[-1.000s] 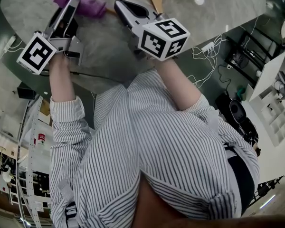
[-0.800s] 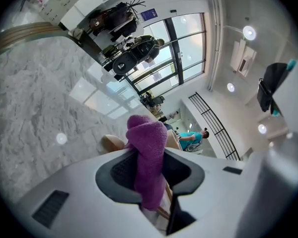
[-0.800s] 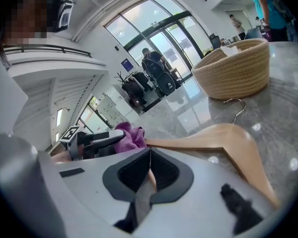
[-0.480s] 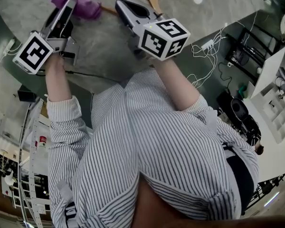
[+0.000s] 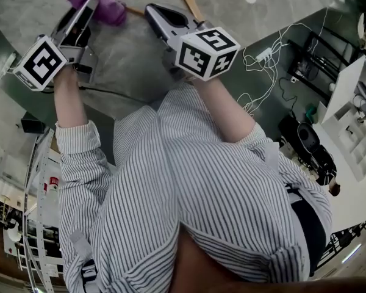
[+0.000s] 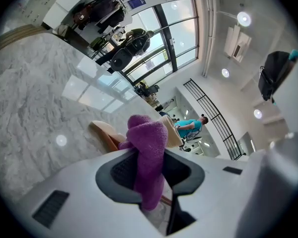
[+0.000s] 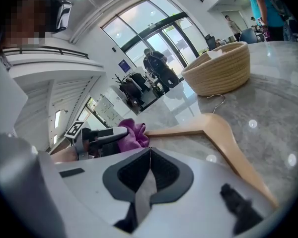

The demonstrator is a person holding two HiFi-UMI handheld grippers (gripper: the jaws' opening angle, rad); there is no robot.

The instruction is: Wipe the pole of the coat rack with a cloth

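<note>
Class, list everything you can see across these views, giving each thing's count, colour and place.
table: 1, grey marble, top of head view
hanger: 1, tan wood, on table
basket: 1, tan woven, on table beyond hanger
cloth: 1, purple, near hanger
cables: several, white, floor right of table
shelf: 1, white, far right
shirt: 1, striped, head view's middle
left gripper: 1, grey, shut on cloth
right gripper: 1, grey, shut, empty

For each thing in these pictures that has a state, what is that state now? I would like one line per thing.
Left gripper: shut on the purple cloth.
Purple cloth: bunched, pinched between the left jaws, one end sticking out past them.
Right gripper: shut, nothing between its jaws.
Wooden hanger: lying flat on the table, no gripper touching it.
Woven basket: upright on the table, beyond the hanger.
</note>
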